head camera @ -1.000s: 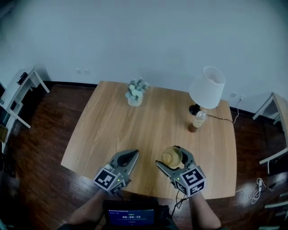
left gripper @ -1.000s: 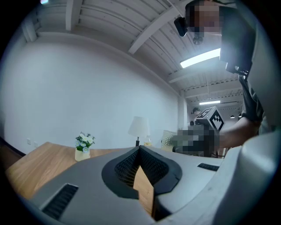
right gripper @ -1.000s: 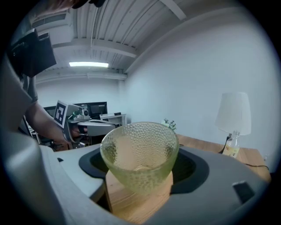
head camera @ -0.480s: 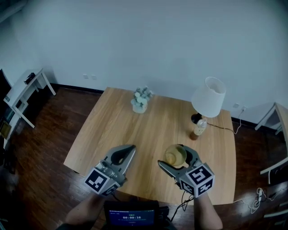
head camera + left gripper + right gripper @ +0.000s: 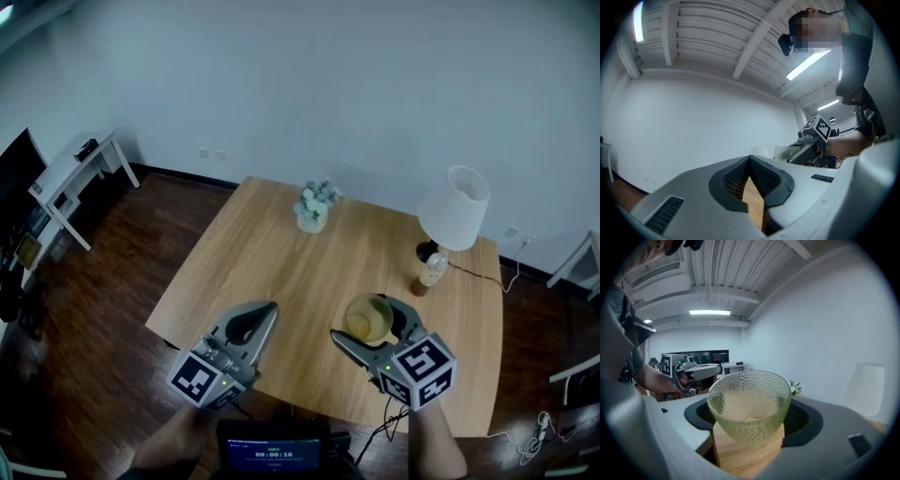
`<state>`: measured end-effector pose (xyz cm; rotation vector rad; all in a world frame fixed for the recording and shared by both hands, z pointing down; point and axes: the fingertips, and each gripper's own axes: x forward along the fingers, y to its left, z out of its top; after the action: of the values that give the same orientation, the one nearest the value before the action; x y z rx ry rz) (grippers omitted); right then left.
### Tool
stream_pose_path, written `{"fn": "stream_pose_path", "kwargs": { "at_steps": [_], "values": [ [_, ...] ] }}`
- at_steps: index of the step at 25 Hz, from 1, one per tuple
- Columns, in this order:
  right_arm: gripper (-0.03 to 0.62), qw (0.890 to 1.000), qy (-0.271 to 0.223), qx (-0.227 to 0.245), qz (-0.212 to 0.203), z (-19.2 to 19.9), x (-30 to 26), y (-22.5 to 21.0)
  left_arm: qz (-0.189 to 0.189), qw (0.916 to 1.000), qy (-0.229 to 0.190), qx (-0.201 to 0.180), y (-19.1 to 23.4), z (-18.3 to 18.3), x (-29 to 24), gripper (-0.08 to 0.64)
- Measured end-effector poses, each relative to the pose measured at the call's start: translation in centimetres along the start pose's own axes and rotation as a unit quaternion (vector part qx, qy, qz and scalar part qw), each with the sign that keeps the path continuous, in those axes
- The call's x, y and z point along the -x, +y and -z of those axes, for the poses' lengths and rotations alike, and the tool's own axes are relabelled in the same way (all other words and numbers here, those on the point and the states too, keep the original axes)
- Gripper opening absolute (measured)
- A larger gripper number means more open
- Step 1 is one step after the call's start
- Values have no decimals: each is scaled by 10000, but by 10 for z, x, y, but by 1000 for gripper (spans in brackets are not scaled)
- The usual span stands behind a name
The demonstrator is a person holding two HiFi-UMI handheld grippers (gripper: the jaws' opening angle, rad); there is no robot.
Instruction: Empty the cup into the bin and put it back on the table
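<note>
Our right gripper (image 5: 361,321) grips the cup (image 5: 749,404) between its 2 wide-set jaws. The cup stands upright, mouth up, over the near right part of the wooden table (image 5: 281,244). It is of dimpled, yellowish glass and narrows toward the base; what it contains we cannot tell. Our left gripper (image 5: 269,309), near on its left, has its jaws together and carries nothing. No view shows a bin, so we judge the next move must first find it.
</note>
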<state>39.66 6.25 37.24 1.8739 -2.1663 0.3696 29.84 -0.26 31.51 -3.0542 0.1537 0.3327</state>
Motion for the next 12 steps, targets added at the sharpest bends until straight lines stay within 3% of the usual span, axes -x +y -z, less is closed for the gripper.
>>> {"fn": "stream_pose_path", "kwargs": {
  "at_steps": [12],
  "values": [
    [399, 9955, 84, 357, -873, -2, -36, 47, -1058, 9940, 89, -270, 36, -8, 67, 0]
  ]
}}
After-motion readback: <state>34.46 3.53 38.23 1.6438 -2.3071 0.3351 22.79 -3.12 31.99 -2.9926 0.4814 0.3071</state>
